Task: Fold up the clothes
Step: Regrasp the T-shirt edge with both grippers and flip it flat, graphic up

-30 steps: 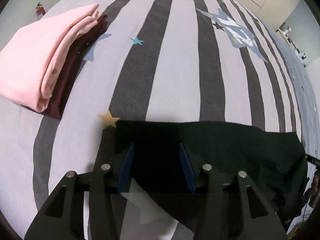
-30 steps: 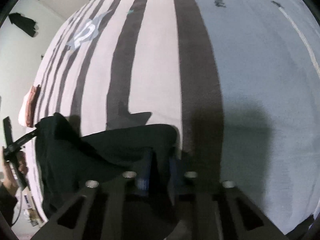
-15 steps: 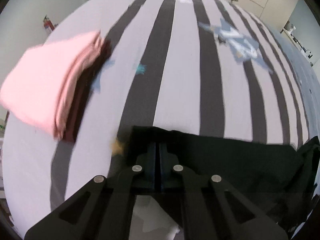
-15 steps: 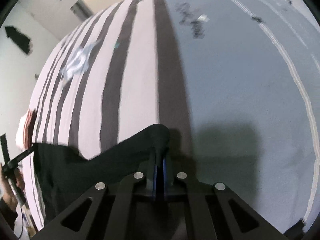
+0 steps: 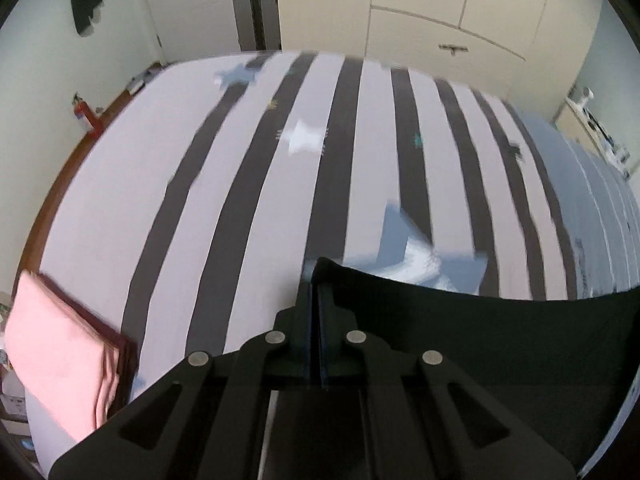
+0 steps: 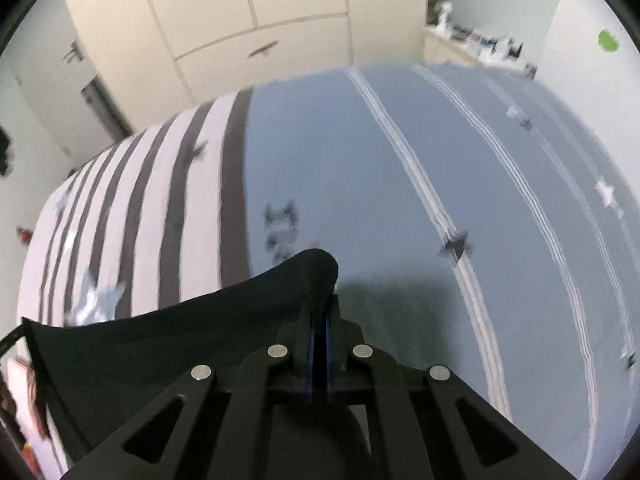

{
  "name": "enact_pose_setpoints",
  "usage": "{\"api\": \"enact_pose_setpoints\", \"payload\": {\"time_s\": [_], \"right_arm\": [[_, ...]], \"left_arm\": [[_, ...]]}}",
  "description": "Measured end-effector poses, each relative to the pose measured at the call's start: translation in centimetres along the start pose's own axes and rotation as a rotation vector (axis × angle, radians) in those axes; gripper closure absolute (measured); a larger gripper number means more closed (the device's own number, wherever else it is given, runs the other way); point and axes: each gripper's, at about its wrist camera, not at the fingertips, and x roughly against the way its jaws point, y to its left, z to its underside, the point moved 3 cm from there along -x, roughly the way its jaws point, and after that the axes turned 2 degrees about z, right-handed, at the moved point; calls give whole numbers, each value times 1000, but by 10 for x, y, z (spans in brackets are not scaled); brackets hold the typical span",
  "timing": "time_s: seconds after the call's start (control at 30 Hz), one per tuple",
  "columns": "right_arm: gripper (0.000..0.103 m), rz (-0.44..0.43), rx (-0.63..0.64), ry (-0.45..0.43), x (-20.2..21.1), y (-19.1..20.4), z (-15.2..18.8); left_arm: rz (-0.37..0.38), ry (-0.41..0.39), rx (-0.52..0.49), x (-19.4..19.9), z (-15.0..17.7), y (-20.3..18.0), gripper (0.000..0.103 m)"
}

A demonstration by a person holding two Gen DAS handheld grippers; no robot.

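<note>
Your left gripper (image 5: pixel 316 292) is clamped tight on one corner of the dark garment (image 5: pixel 480 344), its black, angular fingers pressed together with only a thin blue line of pad showing between them. Those jaws have just been closing, and the cloth is pinched between them. From that corner the garment's top edge sags in a soft curve off to the right, a matte, limp sheet of very dark fabric hanging above the bed (image 5: pixel 256 208).

Your right gripper (image 6: pixel 320 304) is likewise closed on the garment's other corner (image 6: pixel 316 268), which bunches into a rounded hump over the fingertips; the jaws have just finished closing there too. The cloth slopes away to the left from it and reaches the black tip of the other gripper at the picture's edge.

Beyond the garment, the left wrist view shows the bed's smooth cover in broad white and charcoal stripes with scattered star prints, blurred. To the garment's left lies a folded stack (image 5: pixel 60 360), soft pink on top with a dark red layer beneath, at the bed's edge. Only the right wrist view shows the cover's plain grey-blue half with thin white lines. Both views show cream wardrobe doors (image 6: pixel 248 20) behind the bed.
</note>
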Motion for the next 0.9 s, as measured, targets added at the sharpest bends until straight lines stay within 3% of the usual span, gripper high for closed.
{"api": "enact_pose_setpoints", "payload": {"time_s": [0.1, 0.17, 0.23, 0.37, 0.43, 0.5, 0.53, 0.63, 0.73, 0.9], "right_arm": [[100, 33, -26, -16, -1, -7, -21], [98, 27, -35, 32, 17, -10, 13], [93, 86, -10, 54, 8, -3, 31], [90, 126, 89, 117, -12, 11, 74], [87, 96, 92, 98, -11, -1, 89], [82, 59, 75, 87, 0, -12, 103], [78, 22, 79, 87, 11, -21, 114], [78, -72, 138, 108, 46, -27, 168], [77, -127, 194, 121, 91, -32, 243], [73, -213, 143, 189, 152, -46, 373]], "left_arm": [[-30, -7, -12, -2, -21, -17, 102], [-61, 8, -55, -6, -14, -26, 101], [-80, 34, -62, 0, -3, -23, 100], [-42, 17, -38, -2, 22, -15, 99], [-14, -9, -32, 10, 31, -2, 92], [35, 0, -15, 26, 44, 12, 76], [60, 8, -23, 32, 57, 19, 74], [84, 32, -92, 57, 109, 48, 69], [75, 91, -121, 87, 190, 88, 69], [77, 228, -42, 139, 337, 152, 69]]}}
